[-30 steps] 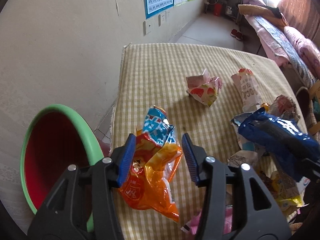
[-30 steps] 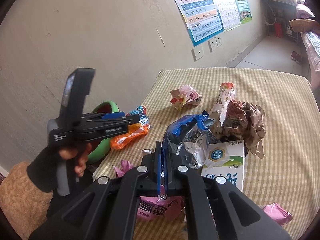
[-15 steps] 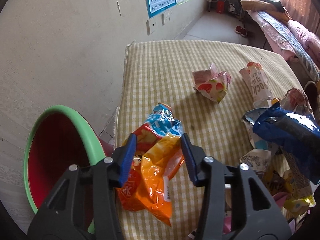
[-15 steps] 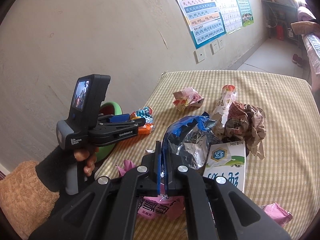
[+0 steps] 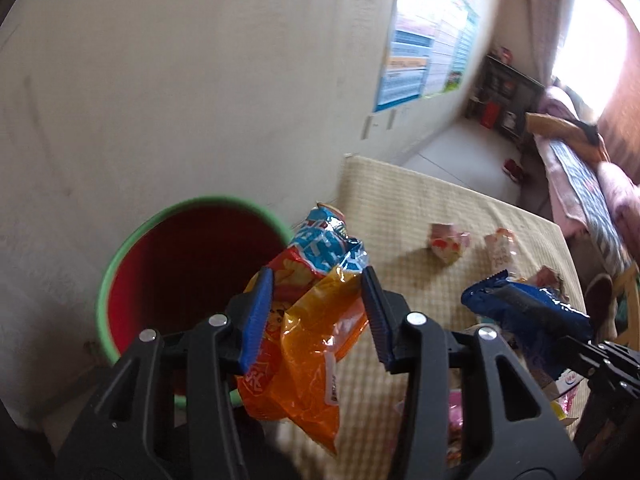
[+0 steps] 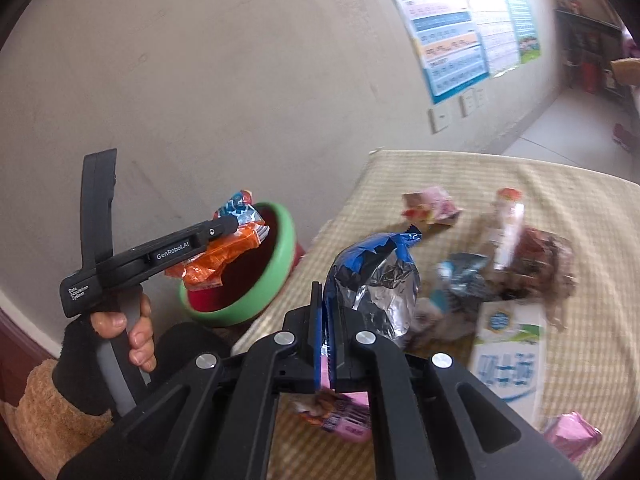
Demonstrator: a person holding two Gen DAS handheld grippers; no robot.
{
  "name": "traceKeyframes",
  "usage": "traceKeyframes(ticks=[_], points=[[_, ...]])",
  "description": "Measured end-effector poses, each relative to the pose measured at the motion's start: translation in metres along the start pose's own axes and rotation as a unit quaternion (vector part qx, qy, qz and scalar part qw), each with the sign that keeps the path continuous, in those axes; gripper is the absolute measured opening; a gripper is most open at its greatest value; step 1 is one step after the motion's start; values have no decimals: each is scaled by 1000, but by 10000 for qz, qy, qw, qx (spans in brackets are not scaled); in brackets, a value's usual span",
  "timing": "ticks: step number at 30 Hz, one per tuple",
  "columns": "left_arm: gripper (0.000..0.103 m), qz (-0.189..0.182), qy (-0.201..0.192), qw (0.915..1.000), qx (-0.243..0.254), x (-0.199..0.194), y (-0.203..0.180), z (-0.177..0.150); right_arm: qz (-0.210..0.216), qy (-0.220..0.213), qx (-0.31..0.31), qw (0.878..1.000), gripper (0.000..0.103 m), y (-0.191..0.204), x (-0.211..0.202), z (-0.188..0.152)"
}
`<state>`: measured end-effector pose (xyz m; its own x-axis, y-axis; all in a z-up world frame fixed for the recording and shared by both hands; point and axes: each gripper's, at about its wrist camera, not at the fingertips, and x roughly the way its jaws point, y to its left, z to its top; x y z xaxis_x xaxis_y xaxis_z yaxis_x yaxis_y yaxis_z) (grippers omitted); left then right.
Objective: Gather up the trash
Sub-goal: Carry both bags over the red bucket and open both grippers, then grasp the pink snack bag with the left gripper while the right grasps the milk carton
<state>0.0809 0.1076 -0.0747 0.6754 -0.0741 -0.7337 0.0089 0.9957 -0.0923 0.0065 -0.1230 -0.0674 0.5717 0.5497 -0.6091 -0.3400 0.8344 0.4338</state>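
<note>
Orange and blue, crinkled and shiny, the snack bag hangs between the blue pads of the left gripper, whose jaws have just been closing and now pinch it from both sides. In the left wrist view the bag is lifted off the checked tablecloth and sits beside the green rim of the red bin, partly over its opening. To the right, the blue wrapper is in the right gripper, and small crumpled packets lie further on the cloth.

From the right wrist view, the right gripper is fully closed on the blue wrapper, whose silver inside shows, torn open at the top. A bare hand in a dark sleeve holds the left gripper at the left, with the orange bag just over the bin. On the table near the wrapper lie a white milk carton, brown crumpled paper and pink packets, blurred.
</note>
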Motion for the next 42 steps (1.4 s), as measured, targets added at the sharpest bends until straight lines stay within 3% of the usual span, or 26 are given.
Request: traceKeyframes(ticks=[5,12,17,18,19,21,27,34,37,42], points=[[43,549,178,9975,-399,3,55,-9,495,327,-397,9974,2,39,37,13],[44,726,258,9944,-726,12,97,-13,1020,736,-572,9904,2,78,103,40],[47,780,244,9922,-941,16,114,-13,1179,918,-541,9873,9,94,137,51],[52,762,247,9920,-978,15,116,-14,1165,931,-532,9874,20,95,140,52],[59,769,232,9915,-1023,14,119,-16,1118,923,-522,9881,35,95,144,53],[61,761,207,9910,-1079,13,121,-17,1049,865,-506,9894,46,97,146,54],[61,763,206,9902,-1155,13,124,-21,897,748,-583,9914,53,95,136,51],[61,646,54,9936,-930,1,99,-16,552,419,-491,9964,54,69,92,45],[64,518,-35,9953,-812,-7,81,-15,106,186,-514,9985,58,48,61,42],[67,84,44,9982,-593,-11,43,-18,-1112,-33,-698,9913,64,14,15,28]])
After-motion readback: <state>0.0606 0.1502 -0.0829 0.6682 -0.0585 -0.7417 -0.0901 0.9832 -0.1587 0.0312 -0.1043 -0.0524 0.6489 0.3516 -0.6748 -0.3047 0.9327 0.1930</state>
